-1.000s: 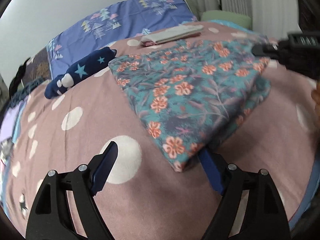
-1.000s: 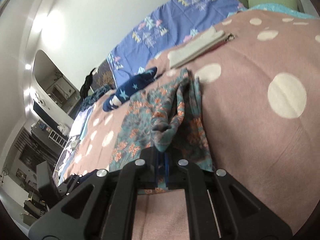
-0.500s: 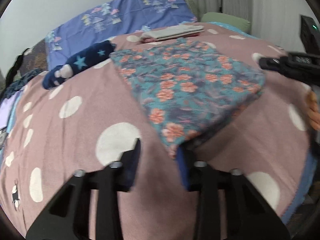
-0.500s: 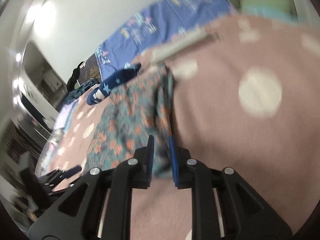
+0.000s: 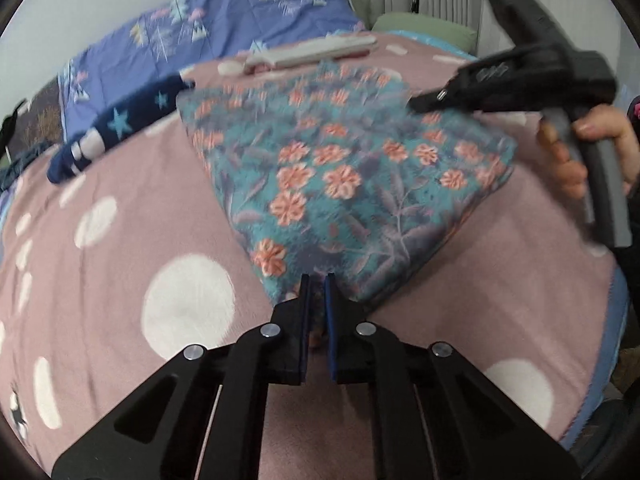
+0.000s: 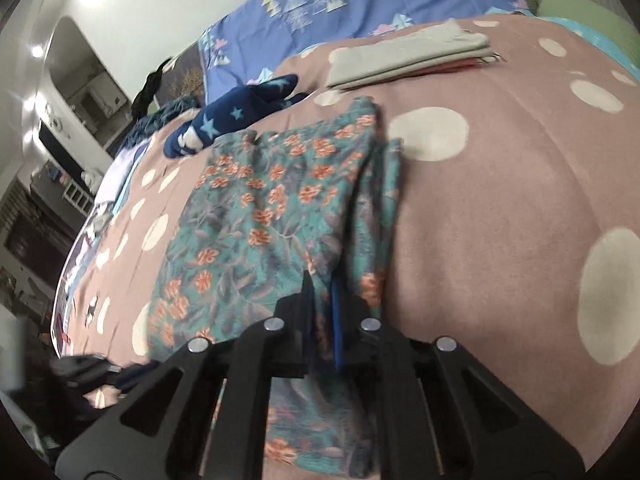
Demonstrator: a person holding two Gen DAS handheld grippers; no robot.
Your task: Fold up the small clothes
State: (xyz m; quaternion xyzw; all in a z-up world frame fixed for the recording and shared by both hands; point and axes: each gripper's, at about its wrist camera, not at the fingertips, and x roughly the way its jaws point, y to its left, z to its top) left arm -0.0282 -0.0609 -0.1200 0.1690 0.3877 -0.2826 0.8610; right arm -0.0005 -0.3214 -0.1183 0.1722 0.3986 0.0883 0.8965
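A teal floral garment lies partly folded on a pink blanket with white dots. My left gripper is shut on the garment's near corner. My right gripper is shut on the garment's near edge. In the left wrist view the right gripper shows at the garment's far right side, held by a hand.
A navy star-patterned garment lies at the back left. A folded grey and pink stack sits behind the floral garment, also in the right wrist view. A blue patterned pillow lies at the headboard. The bed edge is at right.
My left gripper has closed from open onto the garment's near corner. The right gripper stayed shut on the garment and shifted, and the cloth has been pulled flatter.
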